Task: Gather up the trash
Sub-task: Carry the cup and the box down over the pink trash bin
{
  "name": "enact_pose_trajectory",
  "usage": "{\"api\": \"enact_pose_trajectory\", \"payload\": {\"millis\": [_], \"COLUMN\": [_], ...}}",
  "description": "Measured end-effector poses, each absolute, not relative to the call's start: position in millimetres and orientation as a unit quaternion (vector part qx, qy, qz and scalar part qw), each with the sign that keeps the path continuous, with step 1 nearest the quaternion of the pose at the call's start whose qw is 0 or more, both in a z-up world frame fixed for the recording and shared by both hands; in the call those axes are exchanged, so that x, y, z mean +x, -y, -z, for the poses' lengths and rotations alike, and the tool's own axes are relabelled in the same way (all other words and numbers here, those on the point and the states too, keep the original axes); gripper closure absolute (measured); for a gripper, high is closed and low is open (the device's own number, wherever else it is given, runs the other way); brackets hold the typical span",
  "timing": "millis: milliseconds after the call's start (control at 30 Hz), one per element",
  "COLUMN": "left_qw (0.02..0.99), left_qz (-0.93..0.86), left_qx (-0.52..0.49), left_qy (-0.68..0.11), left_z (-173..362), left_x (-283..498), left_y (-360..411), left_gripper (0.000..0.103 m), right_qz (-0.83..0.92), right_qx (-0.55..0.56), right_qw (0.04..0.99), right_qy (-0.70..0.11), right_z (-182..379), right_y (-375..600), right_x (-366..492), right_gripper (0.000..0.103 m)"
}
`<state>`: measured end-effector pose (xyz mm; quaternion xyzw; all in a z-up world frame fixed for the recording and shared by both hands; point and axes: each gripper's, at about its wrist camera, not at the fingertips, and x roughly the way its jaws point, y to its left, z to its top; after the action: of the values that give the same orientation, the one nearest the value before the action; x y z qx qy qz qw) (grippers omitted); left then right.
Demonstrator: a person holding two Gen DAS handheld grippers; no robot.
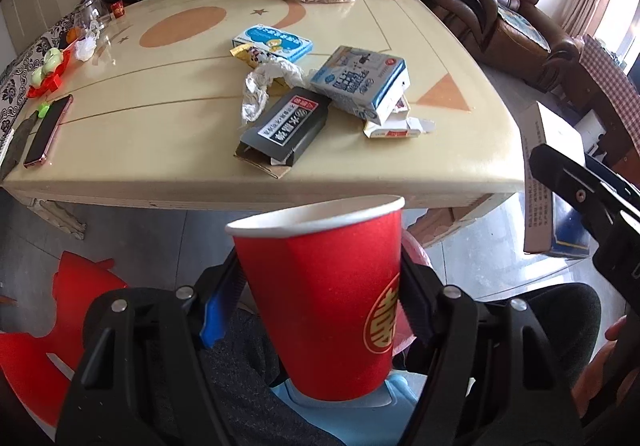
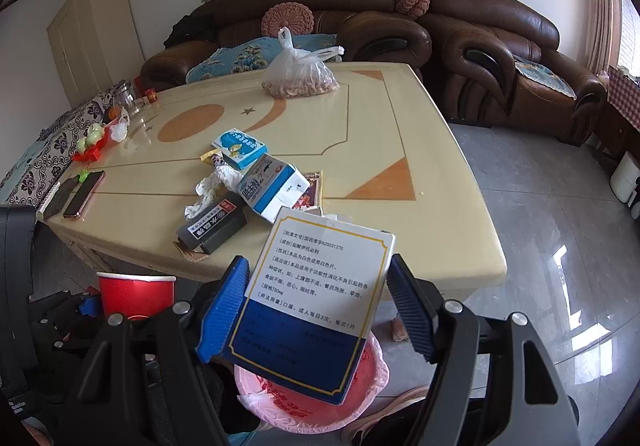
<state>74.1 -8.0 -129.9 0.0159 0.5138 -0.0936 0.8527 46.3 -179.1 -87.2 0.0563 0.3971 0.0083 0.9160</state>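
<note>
Left gripper (image 1: 320, 302): clamped on red paper cup (image 1: 320, 286), upright, short of pink-lined round bin (image 2: 312, 398).
Right gripper (image 2: 316, 306): squeezing white-and-blue medicine box (image 2: 312, 286) above bin, likely for dropping.
Remaining: black carton (image 1: 284, 129) on cream table (image 1: 160, 125), beyond bin.

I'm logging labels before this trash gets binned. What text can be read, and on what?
"国药准字H20031270": held box
"50mg": same box
"口服,成人每日3次,每次1片": same box
Gold "囍", partly hidden: red cup
Black box and blue carton: print too blurred to read
</note>
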Motion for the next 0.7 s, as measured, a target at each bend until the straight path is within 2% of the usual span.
{"api": "enact_pose_trajectory", "payload": {"millis": [700], "left_qw": [0.812], "left_qz": [0.138], "left_qx": [0.060], "left_qy": [-0.564], "left_z": [213], "left_x": [61], "left_y": [44], "left_gripper": [0.035], "right_qz": [0.000], "right_qx": [0.055], "right_qw": [0.876], "right_qy": [-0.479], "right_z": [174], "right_y": [187], "right_x": [40], "right_gripper": [0.034]}}
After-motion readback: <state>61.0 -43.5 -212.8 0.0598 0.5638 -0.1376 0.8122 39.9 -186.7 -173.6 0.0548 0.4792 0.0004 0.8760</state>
